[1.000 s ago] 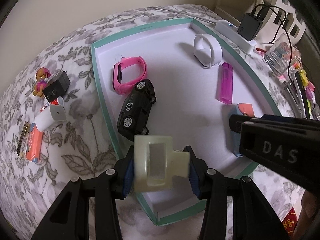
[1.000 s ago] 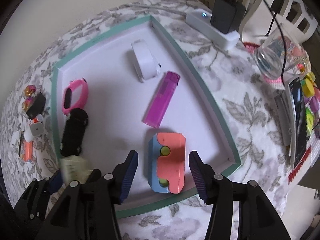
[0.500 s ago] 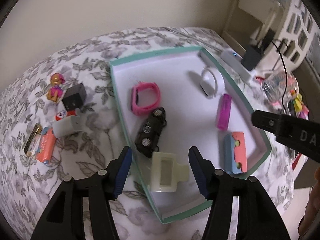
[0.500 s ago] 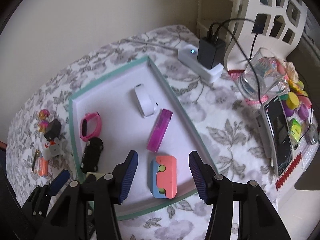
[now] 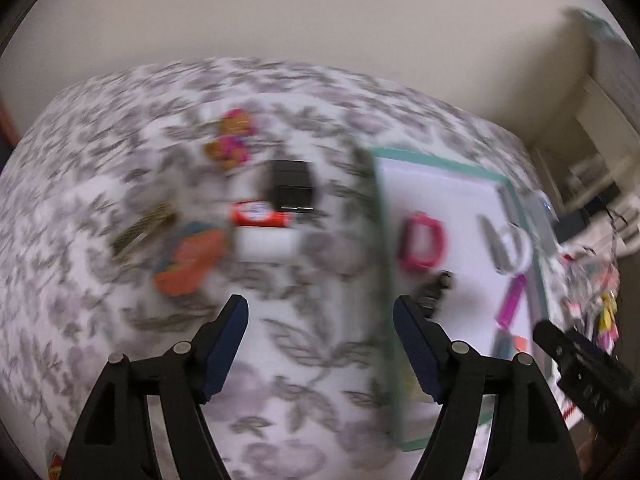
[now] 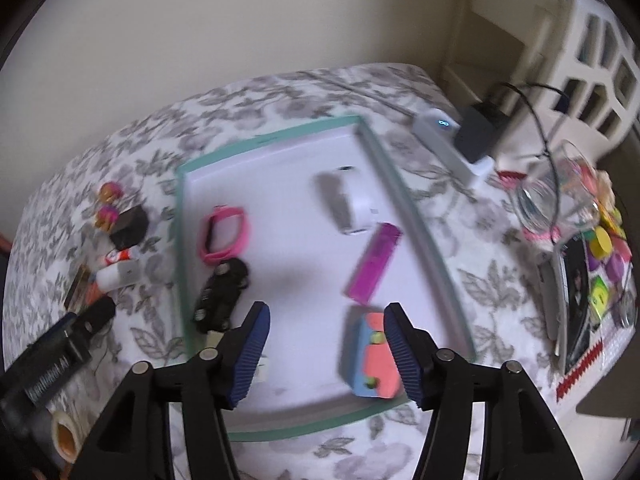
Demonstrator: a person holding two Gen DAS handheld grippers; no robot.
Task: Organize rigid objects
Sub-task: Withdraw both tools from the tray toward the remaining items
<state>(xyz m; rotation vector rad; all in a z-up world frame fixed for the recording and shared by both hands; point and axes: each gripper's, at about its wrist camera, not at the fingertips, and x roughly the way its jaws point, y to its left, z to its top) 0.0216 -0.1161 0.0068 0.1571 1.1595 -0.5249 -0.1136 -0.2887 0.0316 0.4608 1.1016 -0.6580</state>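
Observation:
The left wrist view is blurred by motion. My left gripper hangs over the floral cloth left of the teal-rimmed white tray, its jaws opening with nothing between them. Ahead of it lie a black cube, a white and red tube, an orange pack and a small figurine. My right gripper hovers above the tray, jaws opening and empty. The tray holds a pink watch band, a black toy car, a purple lighter, a white band, a pink-and-blue case and a cream piece, partly hidden.
A white power strip with a black charger lies beyond the tray's far right corner. A glass jar, a dark booklet and coloured trinkets crowd the right edge. A tape roll sits at the near left.
My left gripper let go of the cream piece in the tray's near left corner, opened wide and swung left over the cloth. My right gripper rose and its jaws widened.

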